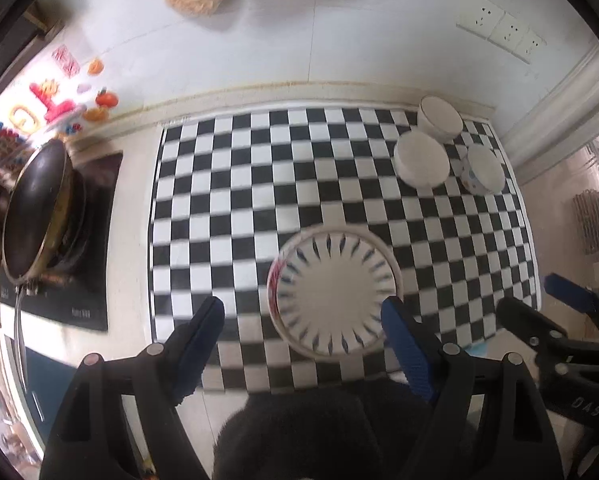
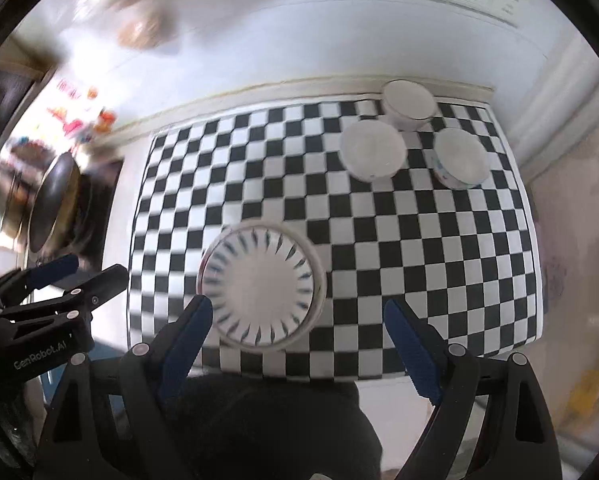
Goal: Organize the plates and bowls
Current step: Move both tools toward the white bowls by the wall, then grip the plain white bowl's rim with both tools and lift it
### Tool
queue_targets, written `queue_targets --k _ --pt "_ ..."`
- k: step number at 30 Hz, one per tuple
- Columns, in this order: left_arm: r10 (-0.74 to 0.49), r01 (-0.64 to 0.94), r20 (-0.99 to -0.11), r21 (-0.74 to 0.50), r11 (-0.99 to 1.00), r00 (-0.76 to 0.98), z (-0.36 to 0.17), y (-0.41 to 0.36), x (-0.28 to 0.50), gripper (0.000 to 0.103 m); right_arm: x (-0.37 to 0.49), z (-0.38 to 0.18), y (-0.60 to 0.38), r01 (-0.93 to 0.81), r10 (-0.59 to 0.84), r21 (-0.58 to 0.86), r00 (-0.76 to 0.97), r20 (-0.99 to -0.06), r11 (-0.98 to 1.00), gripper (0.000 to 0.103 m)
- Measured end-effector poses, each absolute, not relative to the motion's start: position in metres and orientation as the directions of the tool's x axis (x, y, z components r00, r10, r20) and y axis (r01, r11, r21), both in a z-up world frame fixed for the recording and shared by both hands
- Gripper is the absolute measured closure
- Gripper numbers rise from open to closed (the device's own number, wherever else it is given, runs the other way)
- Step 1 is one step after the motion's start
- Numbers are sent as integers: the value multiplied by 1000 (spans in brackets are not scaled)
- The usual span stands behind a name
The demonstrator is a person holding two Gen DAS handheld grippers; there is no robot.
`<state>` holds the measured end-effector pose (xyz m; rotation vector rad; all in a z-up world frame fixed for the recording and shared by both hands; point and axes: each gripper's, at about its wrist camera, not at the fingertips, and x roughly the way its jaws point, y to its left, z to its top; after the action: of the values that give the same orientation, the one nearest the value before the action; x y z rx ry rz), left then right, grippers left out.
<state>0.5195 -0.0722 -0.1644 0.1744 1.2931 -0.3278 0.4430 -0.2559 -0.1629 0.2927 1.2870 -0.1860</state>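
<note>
— So, what fills most of the left wrist view?

— A black-and-white checkered mat [image 1: 259, 184] spread over the pale worktop [image 1: 131, 184], taking up the middle of the frame. At the left edge sits a dark round frying pan [image 1: 35, 208] tilted on a black stove [image 1: 87, 264].

— And the dishes?

— A stack of white round plates with blue dashes around the rim [image 1: 333, 292] lies on the mat in the lower centre; a lower plate in the stack shows a red pattern at its left edge. In the upper right corner of the mat stand three bowls close together: a plain white bowl [image 1: 421, 158], a second white bowl [image 1: 439, 118] just behind it, and a white bowl with small coloured spots [image 1: 483, 170] to their right.

— What are the grippers doing?

— The left gripper [image 1: 303, 312], black with blue pads, is spread wide and holds nothing; its right pad overlaps the stack's rim in the picture, but whether it touches I cannot tell. In the right wrist view the right gripper [image 2: 299, 316] is likewise released and empty, with the plate stack beside its left pad.

— Anything smaller?

— White wall sockets [image 1: 503, 32] at the upper right.
</note>
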Motion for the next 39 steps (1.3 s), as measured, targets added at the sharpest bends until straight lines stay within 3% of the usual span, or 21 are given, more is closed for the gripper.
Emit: queue_targets --k 9,16,18,24,27,32,35,39 --pt "-205 382 -938 -86 920 281 -179 -104 583 23 471 -185 -330 497 -34 161 361 -932 853 13" --pt "-232 414 -949 -127 901 214 -224 -172 639 23 522 -254 -406 546 14 197 320 -947 814 13" --pt "-246 408 -955 -161 899 165 -244 -197 655 32 537 -281 -425 557 41 204 291 -956 805 16" --pt "-217 385 -975 -180 905 55 -311 -267 691 62 583 -361 -466 562 137 221 188 -972 797 34" --pt "-190 378 -982 -167 910 23 -336 -289 704 63 601 -389 -473 541 165 218 145 -975 812 41" --pt "-175 416 -985 -165 894 -15 -365 -318 717 64 622 -422 -479 515 197 219 99 -975 829 76" --pt "-152 449 -987 -156 880 -44 -382 -329 724 76 629 -432 -481 498 211 228 91 -973 837 85" --pt "-147 452 -985 -171 875 -88 -398 -335 727 85 637 -437 -480 469 206 217 76 -976 856 87"
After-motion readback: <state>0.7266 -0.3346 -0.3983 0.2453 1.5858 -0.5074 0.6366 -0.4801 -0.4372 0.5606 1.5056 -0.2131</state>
